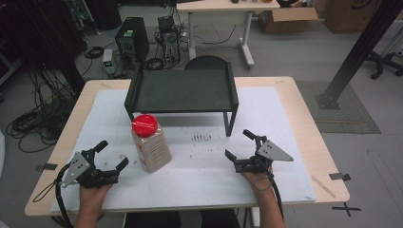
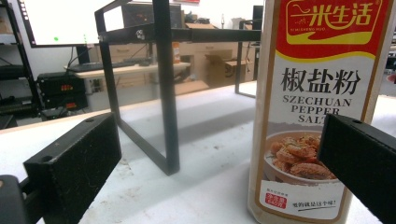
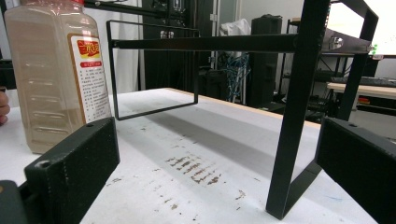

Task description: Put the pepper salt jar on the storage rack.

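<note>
high view, lower frame: i see each hand-held gripper, left and right, jaws apart, flanking the pepper salt jar; open bench between.

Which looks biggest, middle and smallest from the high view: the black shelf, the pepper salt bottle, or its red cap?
1. black shelf
2. pepper salt bottle
3. red cap

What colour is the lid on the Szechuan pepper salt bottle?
Red. The lid of the Szechuan pepper salt bottle shows best in the high view.
</note>
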{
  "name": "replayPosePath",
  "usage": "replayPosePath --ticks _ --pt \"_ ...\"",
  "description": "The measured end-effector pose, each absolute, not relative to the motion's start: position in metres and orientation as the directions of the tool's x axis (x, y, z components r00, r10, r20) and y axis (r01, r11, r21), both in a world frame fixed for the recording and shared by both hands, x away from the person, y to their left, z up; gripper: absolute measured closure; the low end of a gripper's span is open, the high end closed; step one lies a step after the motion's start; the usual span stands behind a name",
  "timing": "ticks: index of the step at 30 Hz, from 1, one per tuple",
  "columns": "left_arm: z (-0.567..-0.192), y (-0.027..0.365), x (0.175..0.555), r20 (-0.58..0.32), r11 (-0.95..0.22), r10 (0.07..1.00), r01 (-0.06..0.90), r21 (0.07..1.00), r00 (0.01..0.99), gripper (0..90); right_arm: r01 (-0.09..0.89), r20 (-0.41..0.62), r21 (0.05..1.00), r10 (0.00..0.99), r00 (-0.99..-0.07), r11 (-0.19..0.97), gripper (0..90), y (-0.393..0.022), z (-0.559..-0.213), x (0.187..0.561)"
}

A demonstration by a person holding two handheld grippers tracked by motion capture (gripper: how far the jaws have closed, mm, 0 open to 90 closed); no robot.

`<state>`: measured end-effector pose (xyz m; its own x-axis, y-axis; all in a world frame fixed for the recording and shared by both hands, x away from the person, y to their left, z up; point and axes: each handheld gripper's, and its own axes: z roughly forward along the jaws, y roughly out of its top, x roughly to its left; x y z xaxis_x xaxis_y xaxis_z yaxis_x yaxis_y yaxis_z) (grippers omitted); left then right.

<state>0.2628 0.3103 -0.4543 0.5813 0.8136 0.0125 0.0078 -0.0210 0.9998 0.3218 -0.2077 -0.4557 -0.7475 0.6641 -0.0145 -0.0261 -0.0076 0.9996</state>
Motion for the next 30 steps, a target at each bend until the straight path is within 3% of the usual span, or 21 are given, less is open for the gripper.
replayPosePath --ticks 17,30 --pt "-0.453 0.314 0.264 -0.033 0.017 0.816 0.033 0.999 0.578 0.9 -0.026 -0.016 1.000 0.662 -0.750 -0.006 0.0 -0.208 -0.456 0.322" --pt "-0.430 0.309 0.260 -0.054 0.049 0.793 0.025 0.999 0.606 0.2 -0.024 -0.014 1.000 0.662 -0.750 -0.006 0.0 -0.208 -0.456 0.322"
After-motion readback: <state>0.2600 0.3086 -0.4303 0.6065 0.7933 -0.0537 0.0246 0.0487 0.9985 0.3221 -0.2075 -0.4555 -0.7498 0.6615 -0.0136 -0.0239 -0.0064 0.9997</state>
